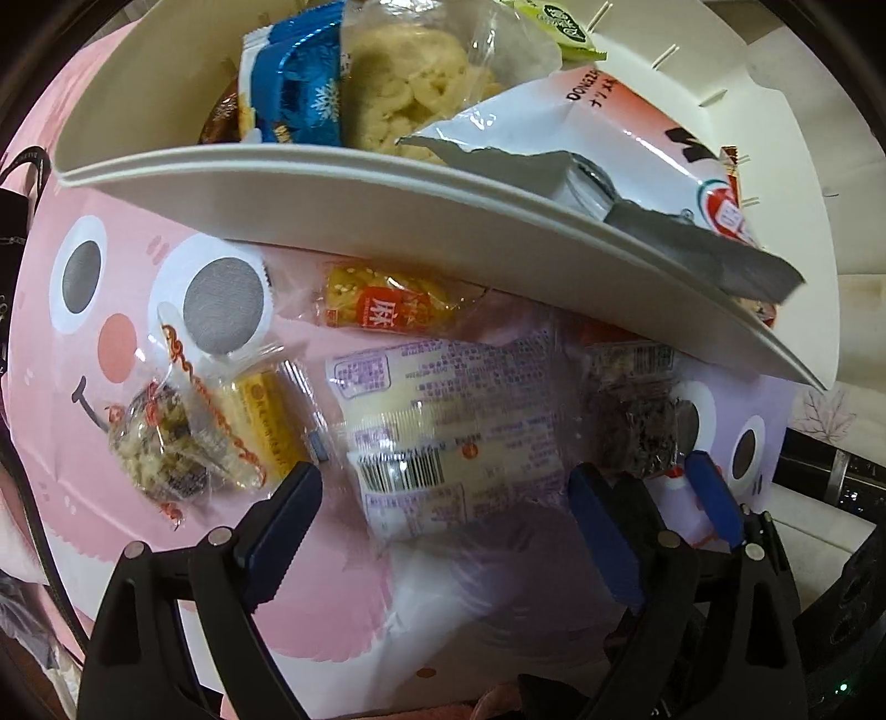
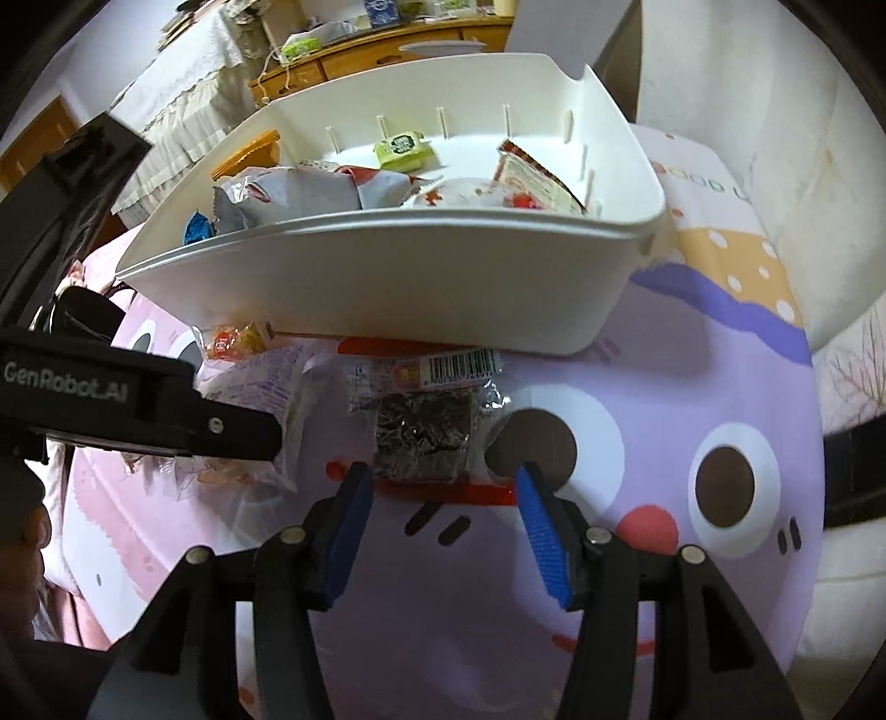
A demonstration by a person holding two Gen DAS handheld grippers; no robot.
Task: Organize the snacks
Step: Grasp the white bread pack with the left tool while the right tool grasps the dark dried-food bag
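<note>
A white bin (image 1: pixel 343 194) (image 2: pixel 387 277) holds several snack packs. Loose snacks lie on the cartoon cloth in front of it. My left gripper (image 1: pixel 443 509) is open around a clear purple-printed bread pack (image 1: pixel 443 421), fingers on either side of it. A dark seaweed snack pack (image 1: pixel 637 421) (image 2: pixel 426 437) lies to its right. My right gripper (image 2: pixel 443 498) is open just in front of the dark pack; its blue finger (image 1: pixel 714 493) shows in the left wrist view. The left gripper's black body (image 2: pixel 138 410) shows at left in the right wrist view.
A nut cluster pack (image 1: pixel 160 443), a yellow pack (image 1: pixel 266 421) and an orange sesame pack (image 1: pixel 382 299) (image 2: pixel 232 340) lie on the pink part of the cloth (image 1: pixel 111 232). A wooden cabinet (image 2: pixel 387 44) stands behind the bin.
</note>
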